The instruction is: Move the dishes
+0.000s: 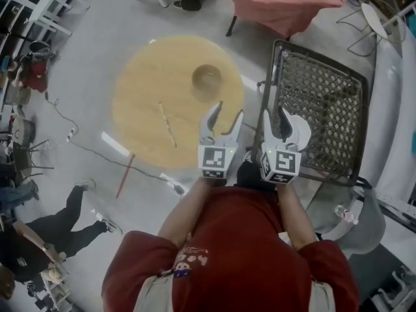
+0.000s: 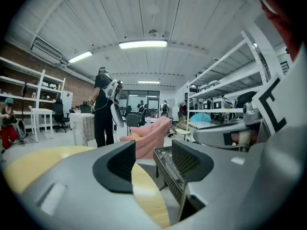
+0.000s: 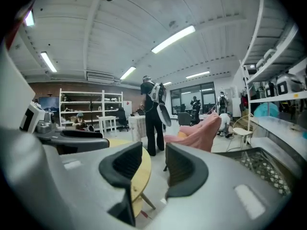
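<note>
Table (image 1: 146, 103): round, wooden, on grey floor (image 1: 91, 51); mesh rack (image 1: 320, 106) beside it.
Bowl (image 1: 207, 77): placed on table's far side, near stick (image 1: 168, 125).
Left gripper (image 1: 228, 112): jaws held apart, empty.
Right gripper (image 1: 276, 114): jaws held apart, empty.

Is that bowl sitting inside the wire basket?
No, the bowl rests on the round wooden table, left of the wire basket.

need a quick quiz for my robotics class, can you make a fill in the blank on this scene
On the round table sits one ____, with a thin stick lying nearby.
In the head view, the wire basket stands to the table's ____.
The fingers of the left gripper and the right gripper are ____, with nothing between them.
Missing words: bowl; right; open.
</note>
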The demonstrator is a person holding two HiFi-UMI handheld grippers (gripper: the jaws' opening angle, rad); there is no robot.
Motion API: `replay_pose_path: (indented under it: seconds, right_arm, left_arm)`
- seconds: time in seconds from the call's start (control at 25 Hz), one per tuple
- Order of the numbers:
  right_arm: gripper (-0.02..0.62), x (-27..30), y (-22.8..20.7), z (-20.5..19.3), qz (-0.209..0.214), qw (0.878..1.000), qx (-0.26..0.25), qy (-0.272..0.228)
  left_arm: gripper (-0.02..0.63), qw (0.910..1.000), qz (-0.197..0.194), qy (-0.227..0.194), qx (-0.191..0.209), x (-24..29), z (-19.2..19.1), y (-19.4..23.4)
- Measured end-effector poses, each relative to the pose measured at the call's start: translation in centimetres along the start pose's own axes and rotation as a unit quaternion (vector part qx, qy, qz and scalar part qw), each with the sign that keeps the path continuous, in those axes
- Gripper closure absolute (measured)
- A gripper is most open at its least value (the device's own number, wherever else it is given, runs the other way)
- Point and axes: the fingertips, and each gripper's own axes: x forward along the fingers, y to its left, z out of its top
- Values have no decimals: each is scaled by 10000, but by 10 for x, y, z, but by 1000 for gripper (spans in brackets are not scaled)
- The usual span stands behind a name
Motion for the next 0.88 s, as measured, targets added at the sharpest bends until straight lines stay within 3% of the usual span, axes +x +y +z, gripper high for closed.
replay_pose_path:
  seconds: [0.28, 0.56, 0.88]
  right_arm:
    - [443, 11, 58, 17, 555, 9981, -218, -150]
    - [443, 27, 113, 19, 1021, 9939, -405, -98]
    - [443, 33, 188, 17, 1750, 9826, -621, -35]
  left_arm:
    - [380, 9993, 305, -215, 86, -39, 7, 40]
    - [380, 9949, 944, -315, 136, -82, 7, 92]
    - [380, 9841, 1745, -322, 80, -142, 2, 141]
